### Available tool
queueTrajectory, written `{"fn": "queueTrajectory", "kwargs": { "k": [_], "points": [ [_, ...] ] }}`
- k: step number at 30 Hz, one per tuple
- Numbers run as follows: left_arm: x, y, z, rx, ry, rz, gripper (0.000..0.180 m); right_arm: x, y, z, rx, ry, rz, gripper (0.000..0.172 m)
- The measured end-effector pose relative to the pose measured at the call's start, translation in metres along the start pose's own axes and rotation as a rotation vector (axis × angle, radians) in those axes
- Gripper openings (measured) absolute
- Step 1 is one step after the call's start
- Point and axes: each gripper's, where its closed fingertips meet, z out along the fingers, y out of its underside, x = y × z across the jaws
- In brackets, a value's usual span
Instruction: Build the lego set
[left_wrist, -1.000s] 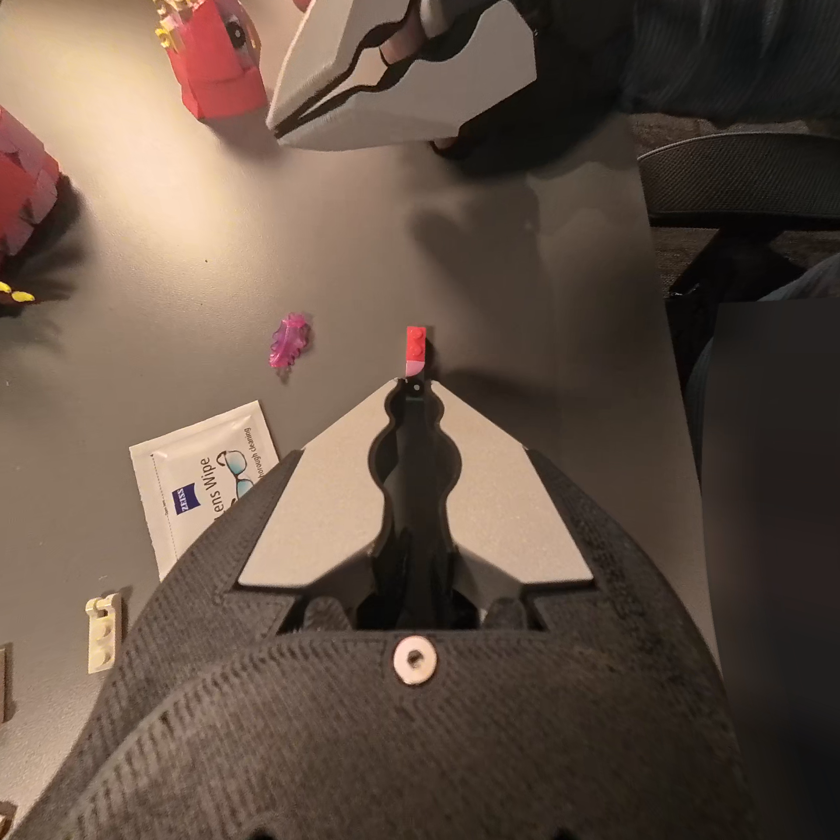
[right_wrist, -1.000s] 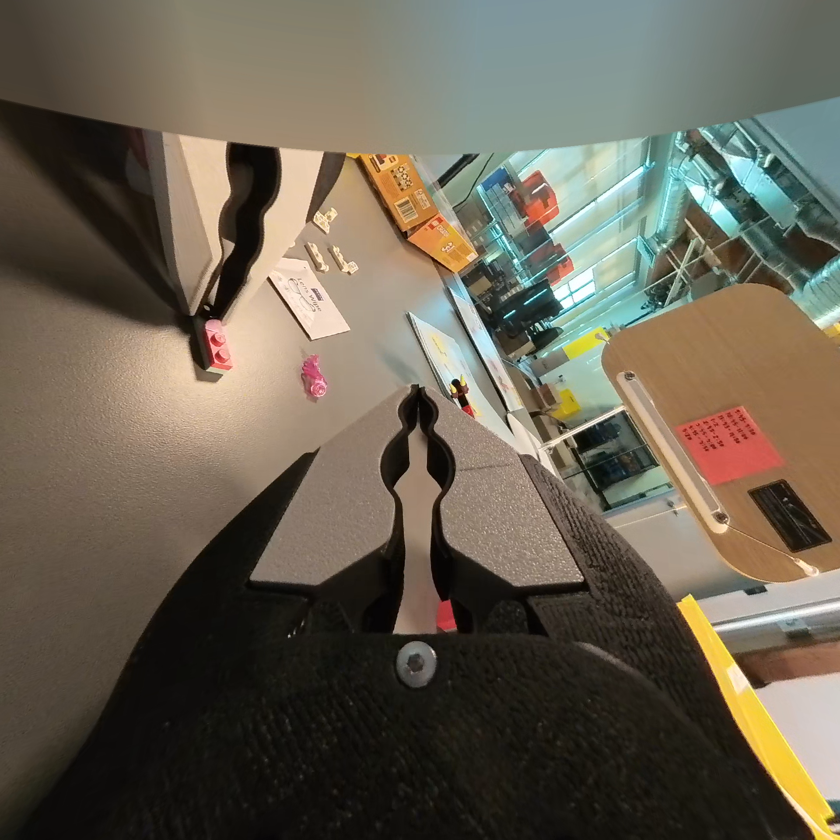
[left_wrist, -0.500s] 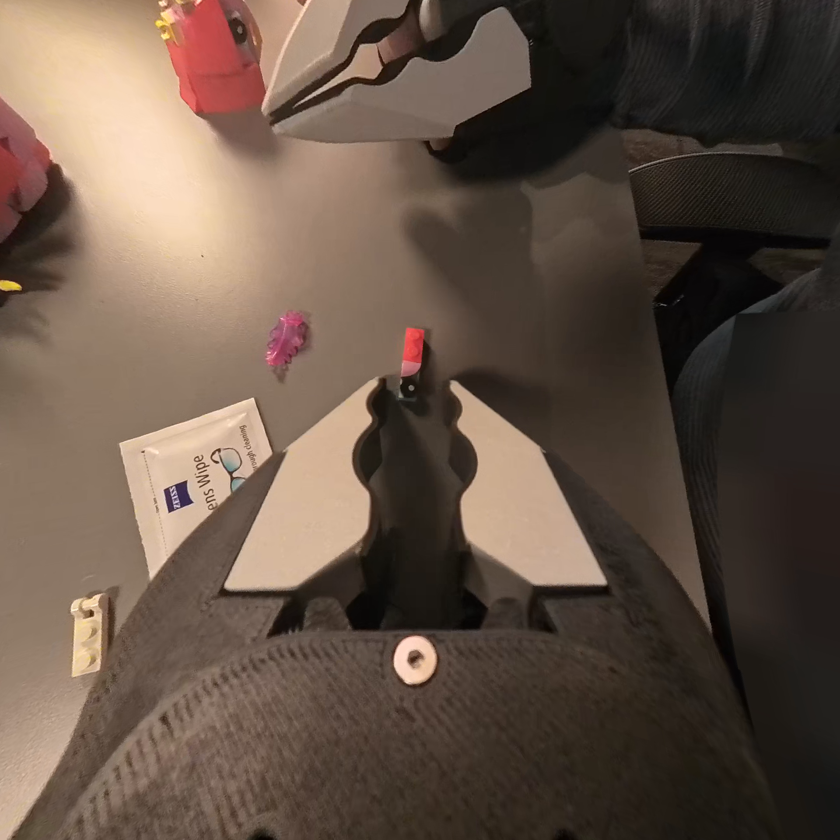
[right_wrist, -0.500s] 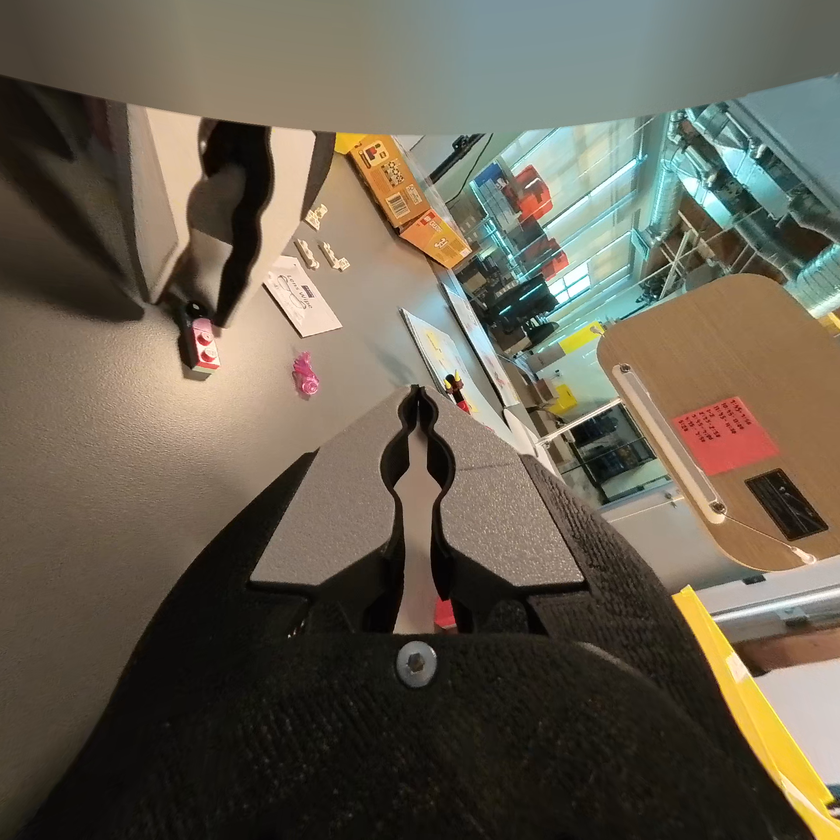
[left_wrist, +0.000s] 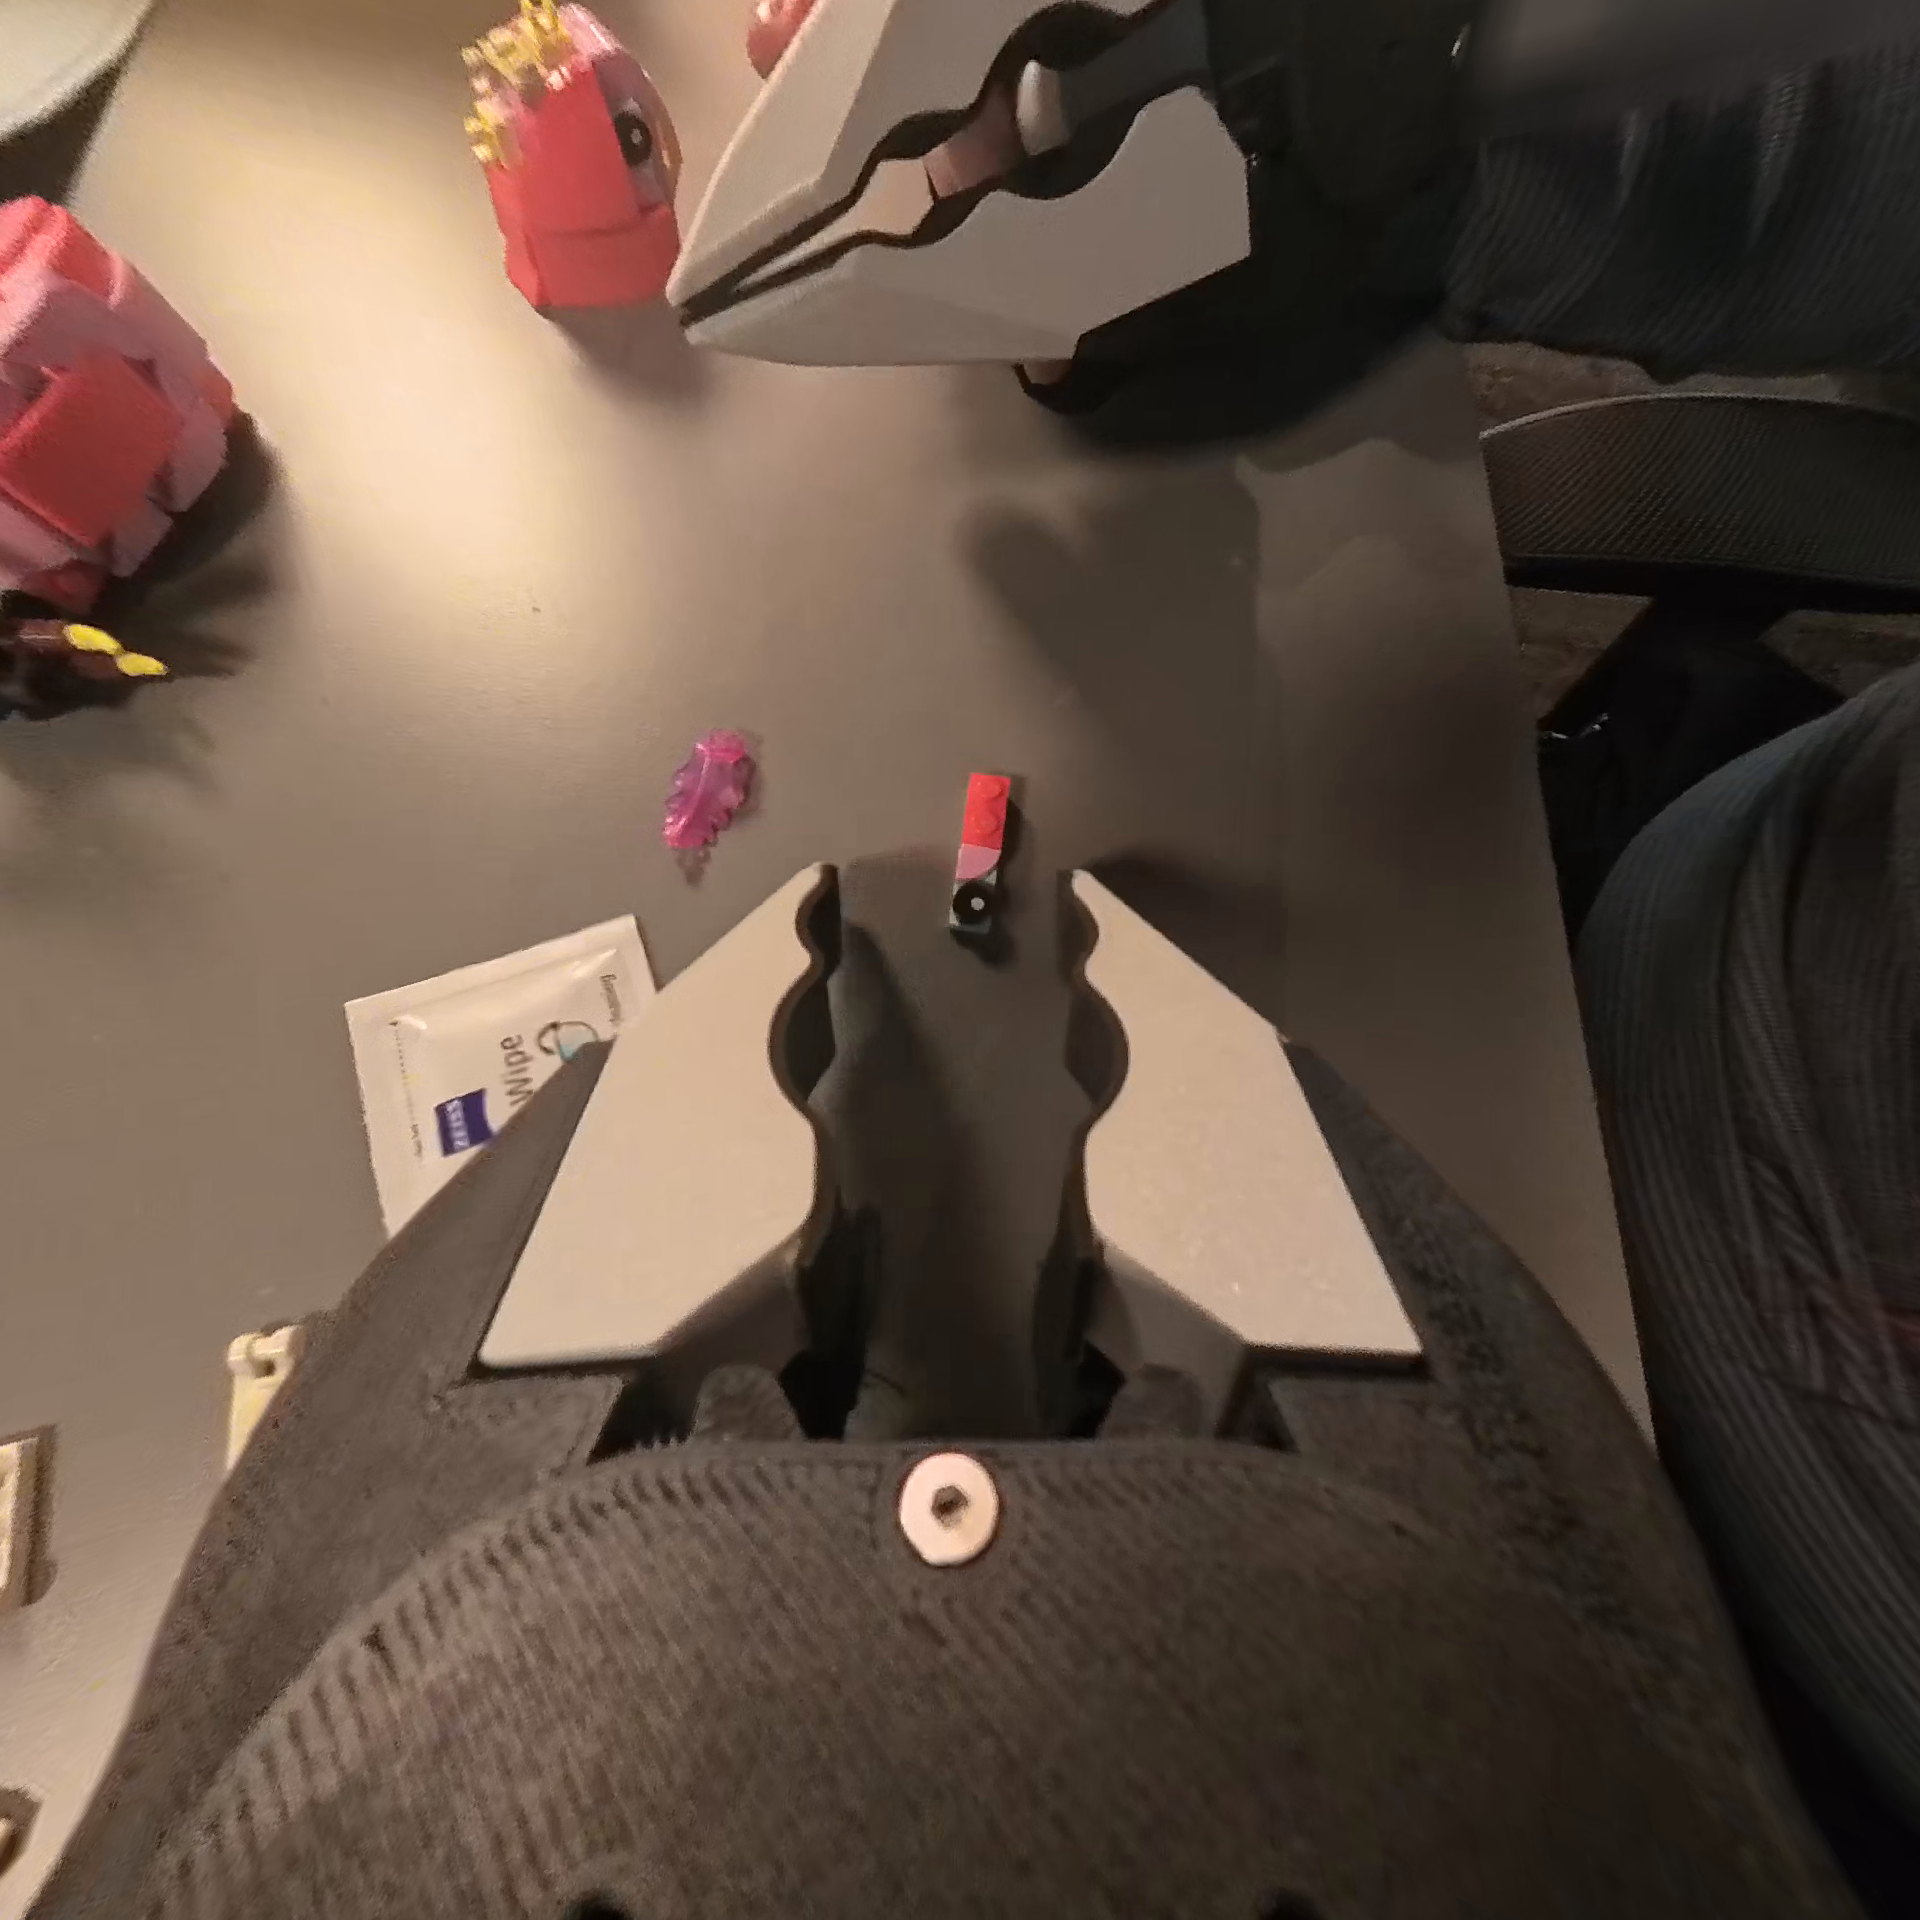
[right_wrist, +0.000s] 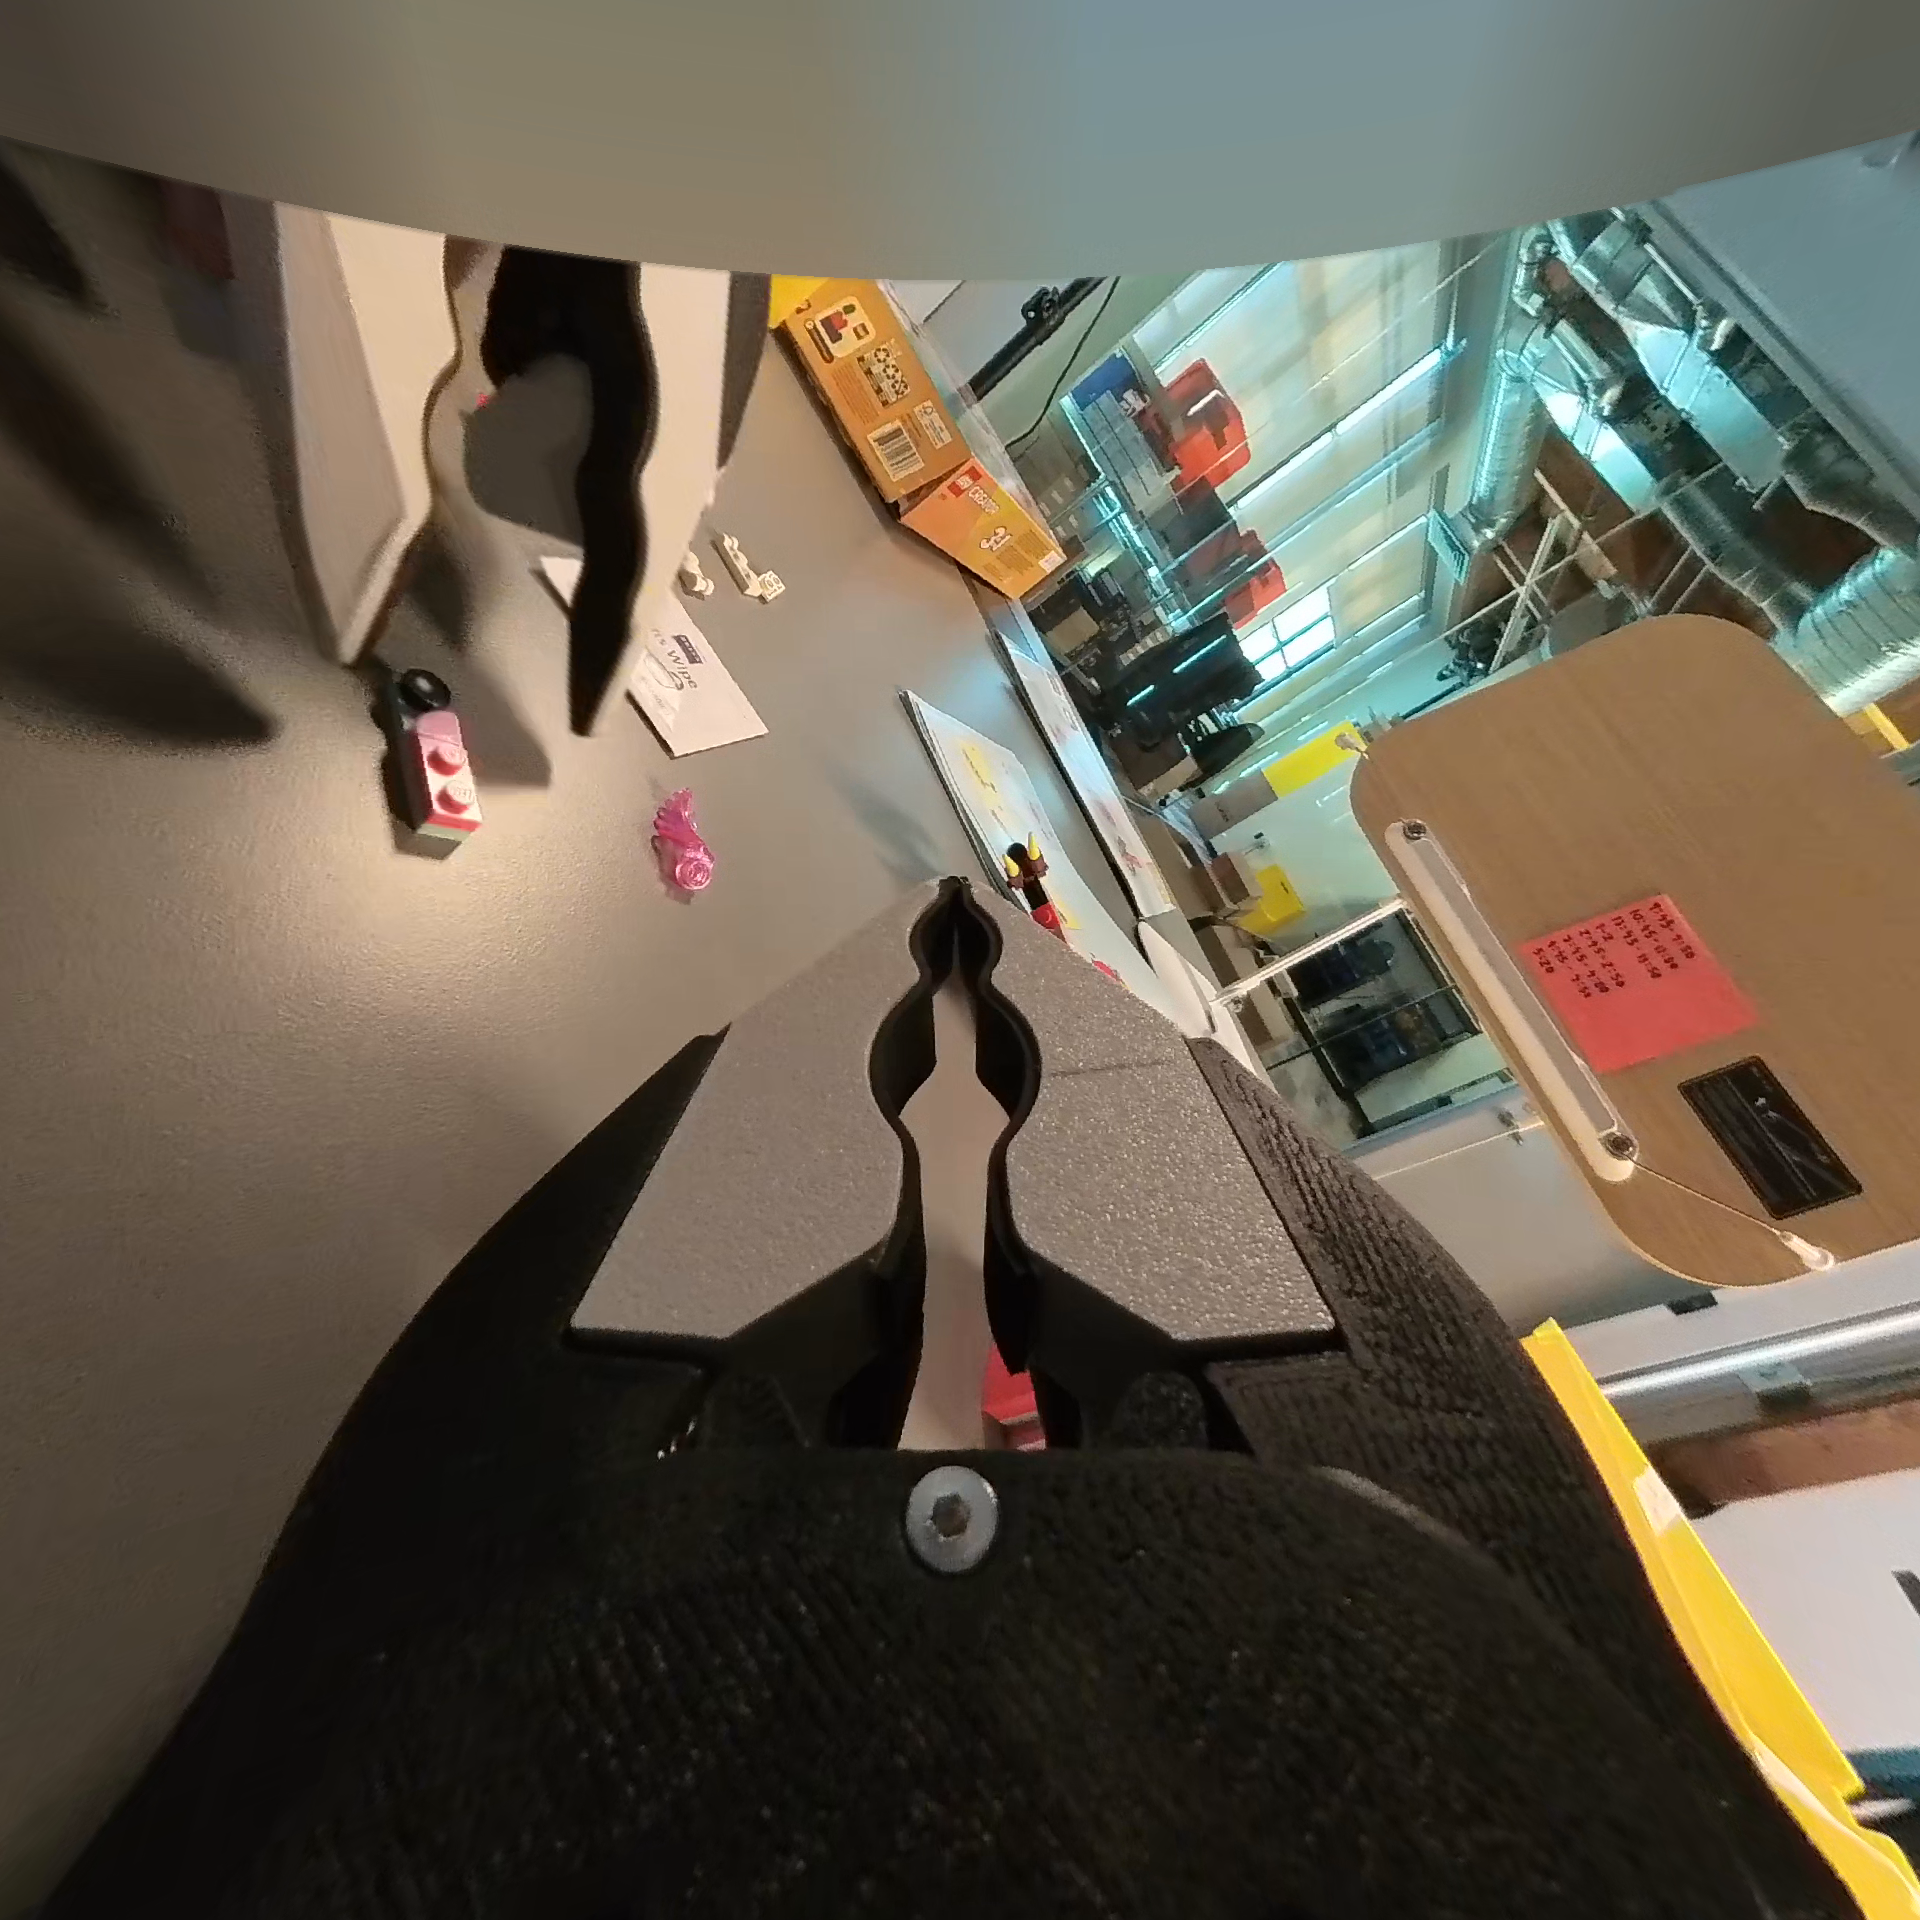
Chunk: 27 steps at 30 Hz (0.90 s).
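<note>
My left gripper (left_wrist: 948, 878) is open, low over the grey table (left_wrist: 520, 623). A small brick assembly (left_wrist: 982, 847), red and pink on a dark plate with a black round stud, lies on the table between the fingertips, and neither pad touches it. The right wrist view shows the same: the open left gripper (right_wrist: 488, 675) stands just over the assembly (right_wrist: 436, 764). My right gripper (right_wrist: 951, 885) is shut with nothing seen between its tips. It hovers at the far side of the table in the left wrist view (left_wrist: 694, 312).
A pink translucent feather piece (left_wrist: 712, 800) and a white wipe packet (left_wrist: 488, 1070) lie to the left. Red-and-pink brick models (left_wrist: 582, 177) (left_wrist: 83, 457) stand farther off. Cream parts (left_wrist: 255, 1382) lie at the near left. The table edge (left_wrist: 1527, 831) and a chair (left_wrist: 1704, 488) are to the right. The grippers' ends are close to 10 cm from one another.
My left gripper has opened and let go of the brick assembly, which now lies free on the table between the fingers. The right gripper stayed shut and barely moved.
</note>
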Motion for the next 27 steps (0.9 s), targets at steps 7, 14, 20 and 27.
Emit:
{"fn": "queueTrajectory", "kwargs": {
  "k": [7, 14, 20, 27],
  "points": [
    [-0.010, -0.029, -0.017, 0.182, -0.089, 0.038, 0.049, 0.005, 0.001, -0.002, 0.001, 0.019, 0.012, 0.000],
    [-0.018, -0.053, -0.070, 0.319, -0.292, 0.141, 0.049, 0.015, 0.008, -0.003, -0.018, 0.058, 0.062, 0.000],
    [-0.038, -0.040, -0.211, 0.429, -0.617, -0.106, 0.043, 0.023, 0.009, -0.005, -0.018, 0.101, 0.071, 0.000],
    [-0.094, 0.050, -0.373, 0.332, -0.963, -0.574, 0.043, 0.026, 0.012, -0.005, -0.028, 0.105, 0.102, 0.000]
  ]
}}
